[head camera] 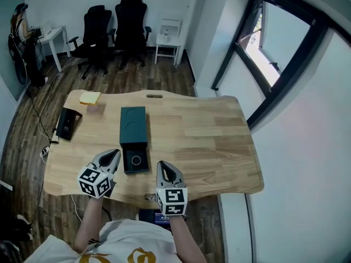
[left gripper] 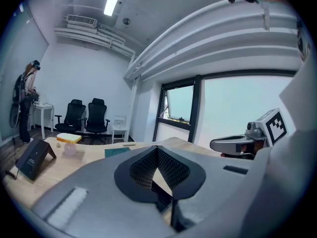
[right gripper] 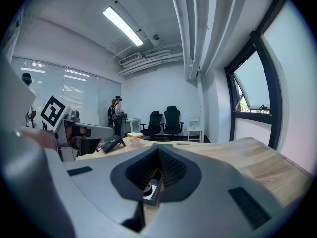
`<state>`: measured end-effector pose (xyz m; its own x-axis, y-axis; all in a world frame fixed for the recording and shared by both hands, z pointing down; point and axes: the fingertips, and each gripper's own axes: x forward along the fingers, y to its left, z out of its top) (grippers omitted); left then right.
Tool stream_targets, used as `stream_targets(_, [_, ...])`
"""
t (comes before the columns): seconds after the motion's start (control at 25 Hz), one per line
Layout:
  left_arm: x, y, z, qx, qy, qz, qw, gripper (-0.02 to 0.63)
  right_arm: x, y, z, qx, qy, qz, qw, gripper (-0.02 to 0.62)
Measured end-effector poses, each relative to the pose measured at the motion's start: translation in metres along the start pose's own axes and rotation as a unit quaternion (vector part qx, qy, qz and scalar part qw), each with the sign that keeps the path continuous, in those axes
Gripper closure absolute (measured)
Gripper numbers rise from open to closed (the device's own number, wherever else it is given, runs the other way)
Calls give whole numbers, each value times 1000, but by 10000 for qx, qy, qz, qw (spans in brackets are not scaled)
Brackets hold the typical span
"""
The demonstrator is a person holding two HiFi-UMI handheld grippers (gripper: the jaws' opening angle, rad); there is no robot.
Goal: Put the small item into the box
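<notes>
table: pale wood, seen from above in the head view.
box: dark green, lying open near the table's left-middle; its far half shows a round recess, its near half is the darker tray.
small item: a dark ring-like piece sitting inside the box's near half, between the two grippers.
left gripper: just left of the box's near end, pointing far; in the left gripper view its pads meet at the tips, with nothing pinched between them.
right gripper: just right of the box's near end, near the table's near edge; in the right gripper view its pads also meet at the tips. a small dark bit with a pale round spot shows low in the gap behind the tips, and i cannot tell what it is.
black stand: at the table's left edge.
yellow sponge: far left corner, with a pale pinkish lump just near of it.
office chairs: two, black, far beyond the table.
</notes>
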<state>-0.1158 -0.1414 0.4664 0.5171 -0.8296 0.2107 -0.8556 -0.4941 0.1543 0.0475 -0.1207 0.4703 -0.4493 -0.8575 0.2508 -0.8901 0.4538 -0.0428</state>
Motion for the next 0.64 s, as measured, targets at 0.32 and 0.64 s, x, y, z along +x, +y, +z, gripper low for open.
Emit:
stream_targets(0.32, [0, 3, -2, 5, 60, -8, 10000, 603, 3, -1, -4, 44, 53, -10, 10000, 592])
stream_targets(0.64, [7, 8, -5, -7, 126, -23, 9999, 603, 12, -4, -7, 54, 91, -10, 9999, 591])
